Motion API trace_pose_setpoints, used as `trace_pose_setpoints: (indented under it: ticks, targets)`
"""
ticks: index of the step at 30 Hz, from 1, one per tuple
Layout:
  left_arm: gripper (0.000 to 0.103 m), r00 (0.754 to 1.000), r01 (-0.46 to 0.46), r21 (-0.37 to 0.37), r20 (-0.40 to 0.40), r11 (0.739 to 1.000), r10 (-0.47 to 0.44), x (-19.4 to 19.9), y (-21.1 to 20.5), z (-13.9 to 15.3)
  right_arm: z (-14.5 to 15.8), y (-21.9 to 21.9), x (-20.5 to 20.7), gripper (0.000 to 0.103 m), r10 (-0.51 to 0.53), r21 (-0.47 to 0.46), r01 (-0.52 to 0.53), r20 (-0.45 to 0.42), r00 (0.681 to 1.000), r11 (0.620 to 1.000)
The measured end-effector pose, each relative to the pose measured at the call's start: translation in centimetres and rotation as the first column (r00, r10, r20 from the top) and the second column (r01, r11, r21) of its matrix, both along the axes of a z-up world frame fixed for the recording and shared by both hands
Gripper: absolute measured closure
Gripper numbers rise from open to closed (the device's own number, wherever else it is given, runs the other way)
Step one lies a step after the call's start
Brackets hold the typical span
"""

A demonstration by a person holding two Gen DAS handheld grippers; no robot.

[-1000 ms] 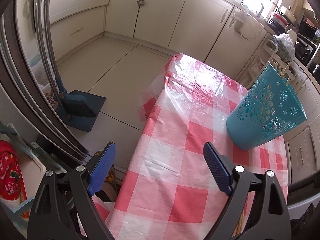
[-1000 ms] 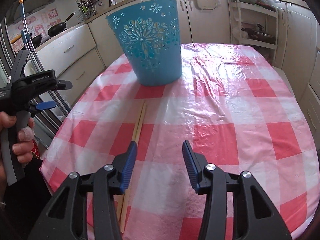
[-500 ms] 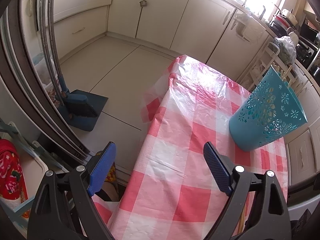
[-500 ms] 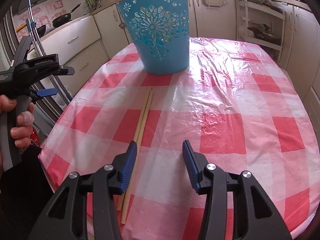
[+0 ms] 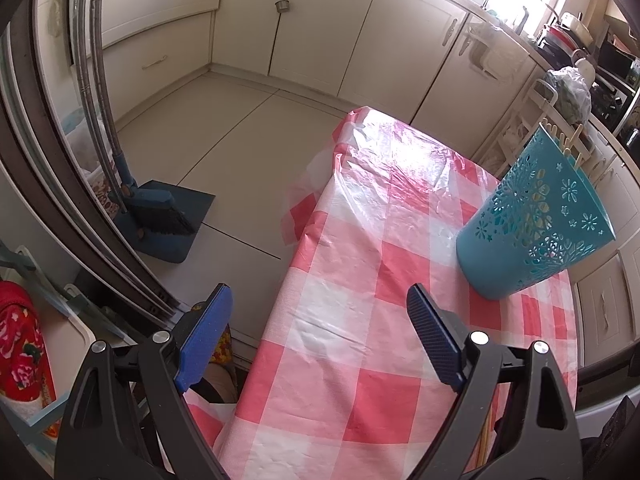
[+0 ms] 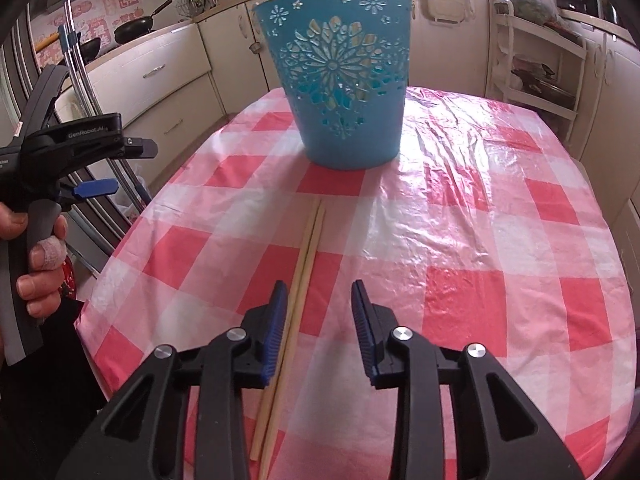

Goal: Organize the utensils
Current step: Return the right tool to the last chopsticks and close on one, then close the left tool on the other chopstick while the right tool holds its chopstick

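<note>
R gripper (image 6: 319,322): jaws have just been closing, now a narrow gap, not clamped on anything. The chopsticks (image 6: 301,272) lie flat on the cloth, passing just inside the L-hand pad (image 6: 276,320), beside it; can't tell if it touches them. The other pad stands well clear of them. Nothing held.

Chopsticks: two pale wood sticks, side by side, touching along most of their length. Long axis runs from the near table edge, under the R gripper, away towards the bin (image 6: 340,84); far tips point at the bin's base and stop short of it, w/ a bit of cloth between. Near ends run past the gripper body toward the bottom of the R wrist view.

Bin: blue plastic w/ cut-out flower pattern, upright on the cloth near the table's far end. Stick tops show above its rim in the L wrist view.

Table (image 6: 500,240): oval, red-and-white check cloth under clear plastic.

L gripper (image 5: 318,334): jaws wide apart, nothing between the pads, only table edge and floor below. It hangs at the table's side, off the cloth edge; in the R wrist view a hand (image 6: 38,256) grips its handle, one finger bandaged.

Beyond: cream cabinets (image 5: 320,28) along the walls, a blue dustpan and brush (image 5: 160,220) standing on the floor by the fridge.
</note>
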State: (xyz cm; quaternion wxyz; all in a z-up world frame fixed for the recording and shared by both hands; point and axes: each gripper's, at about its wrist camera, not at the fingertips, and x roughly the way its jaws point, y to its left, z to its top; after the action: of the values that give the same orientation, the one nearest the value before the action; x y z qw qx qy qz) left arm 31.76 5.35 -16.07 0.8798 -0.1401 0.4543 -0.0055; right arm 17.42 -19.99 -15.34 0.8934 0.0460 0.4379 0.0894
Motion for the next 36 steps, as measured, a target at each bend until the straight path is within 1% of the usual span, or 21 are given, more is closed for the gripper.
trace_pose_setpoints:
  ticks: [1, 3, 6, 9, 13, 17, 19, 21, 23, 25, 27, 31, 33, 36]
  targets:
    - [0.018, 1.0, -0.001, -0.002, 0.0, 1.0, 0.001, 0.0, 0.0, 0.0, -0.1, 0.3, 0.4, 0.079, -0.002, -0.018, 0.001, -0.009, 1.0, 1.0]
    - [0.018, 1.0, -0.003, -0.004, 0.0, 1.0, 0.003, 0.0, 0.1, 0.0, -0.4, 0.3, 1.0, 0.083, -0.014, -0.025, 0.014, -0.027, 1.0, 1.0]
    - [0.018, 1.0, -0.004, -0.006, 0.0, 1.0, 0.004, 0.0, 0.2, 0.0, -0.6, 0.3, 1.6, 0.083, -0.017, -0.03, 0.016, -0.037, 0.999, 0.999]
    - [0.018, 1.0, -0.003, -0.011, 0.002, 1.0, 0.003, 0.0, 0.2, 0.0, -0.3, 0.2, 1.6, 0.083, -0.01, -0.015, 0.009, -0.033, 0.999, 1.0]
    - [0.018, 1.0, 0.003, -0.009, 0.004, 1.0, -0.003, 0.0, 0.1, 0.1, -0.8, 0.7, 1.6, 0.084, 0.009, -0.041, -0.011, -0.048, 0.999, 0.999]
    - [0.018, 1.0, 0.0, -0.011, 0.002, 1.0, 0.0, 0.0, 0.1, 0.0, -0.8, 0.9, 1.6, 0.085, 0.02, -0.069, -0.023, -0.043, 0.999, 0.997]
    - [0.018, 1.0, 0.003, -0.008, 0.003, 1.0, -0.003, -0.1, 0.1, 0.0, -0.8, 0.6, 1.8, 0.094, 0.017, -0.075, -0.02, -0.048, 0.999, 0.997]
    - [0.018, 1.0, 0.02, -0.005, 0.002, 1.0, -0.02, -0.1, -0.1, 0.0, -0.8, -0.1, 1.9, 0.095, 0.01, -0.072, -0.014, -0.056, 0.998, 0.997]
    - [0.018, 0.998, 0.059, 0.005, 0.007, 0.998, -0.059, -0.3, -0.9, 0.0, -0.7, -1.1, 1.9, 0.096, -0.003, -0.075, -0.002, -0.062, 0.998, 0.997]
    - [0.018, 0.992, 0.129, 0.004, 0.017, 0.992, -0.129, -0.7, -2.1, 0.2, -0.6, -2.3, 1.8, 0.097, -0.022, -0.066, 0.017, -0.069, 0.997, 0.998]
    - [0.018, 0.973, 0.231, 0.004, 0.014, 0.973, -0.231, -1.4, -4.3, 0.2, -0.6, -3.7, 1.5, 0.097, -0.046, -0.046, 0.043, -0.075, 0.996, 0.998]
    - [0.018, 0.926, 0.377, 0.071, 0.012, 0.924, -0.378, -3.3, -9.2, 0.0, -0.8, -5.6, 1.0, 0.097, -0.084, 0.021, 0.086, -0.081, 0.993, 0.996]
    - [0.018, 0.912, 0.408, 0.097, 0.0, 0.908, -0.41, -3.9, -11.3, -0.3, -0.9, -6.0, 1.0, 0.097, -0.089, 0.046, 0.093, -0.084, 0.993, 0.995]
    - [0.019, 0.902, 0.432, 0.11, -0.039, 0.895, -0.43, -4.1, -14.0, -1.4, -0.9, -6.2, 0.9, 0.097, -0.084, 0.075, 0.09, -0.087, 0.993, 0.993]
